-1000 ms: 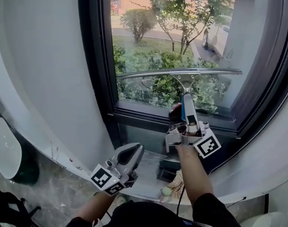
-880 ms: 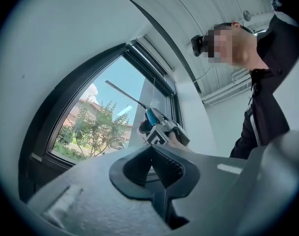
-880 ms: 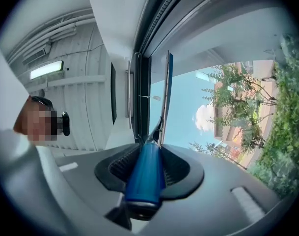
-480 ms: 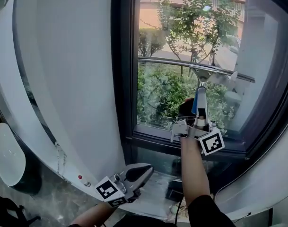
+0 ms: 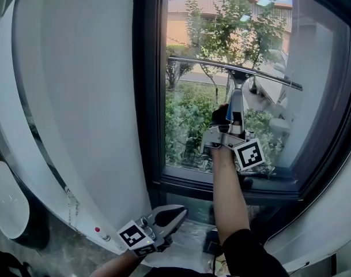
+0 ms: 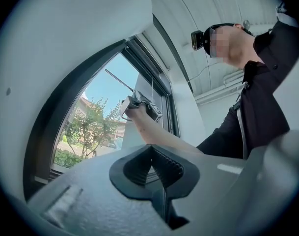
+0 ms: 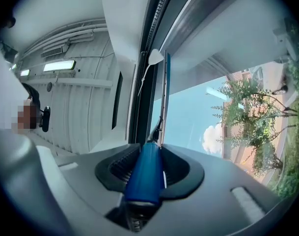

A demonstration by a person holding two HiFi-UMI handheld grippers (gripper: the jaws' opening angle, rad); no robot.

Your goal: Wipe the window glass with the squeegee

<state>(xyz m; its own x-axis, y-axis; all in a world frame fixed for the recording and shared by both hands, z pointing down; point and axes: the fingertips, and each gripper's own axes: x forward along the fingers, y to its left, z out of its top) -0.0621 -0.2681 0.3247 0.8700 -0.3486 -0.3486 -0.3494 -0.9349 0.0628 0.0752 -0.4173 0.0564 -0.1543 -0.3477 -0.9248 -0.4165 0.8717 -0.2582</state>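
The squeegee has a blue handle (image 5: 235, 109) and a long metal blade (image 5: 261, 75) that lies slanting across the upper window glass (image 5: 189, 126). My right gripper (image 5: 233, 123) points steeply upward, shut on the blue handle (image 7: 145, 173). In the right gripper view the blade (image 7: 163, 97) runs up along the glass edge-on. My left gripper (image 5: 170, 215) hangs low below the sill, shut with nothing between its pads (image 6: 150, 163). The left gripper view shows the raised right gripper (image 6: 139, 107) against the glass (image 6: 90, 127).
A dark window frame (image 5: 147, 97) borders the glass, with a dark sill (image 5: 221, 186) below. A white wall (image 5: 77, 97) fills the left side, and a white rounded object (image 5: 5, 198) stands low at the far left. Trees and a building show outside.
My right gripper has carried the squeegee upward along the glass, so the blade now sits higher on the pane. The left gripper has shifted slightly and stays shut.
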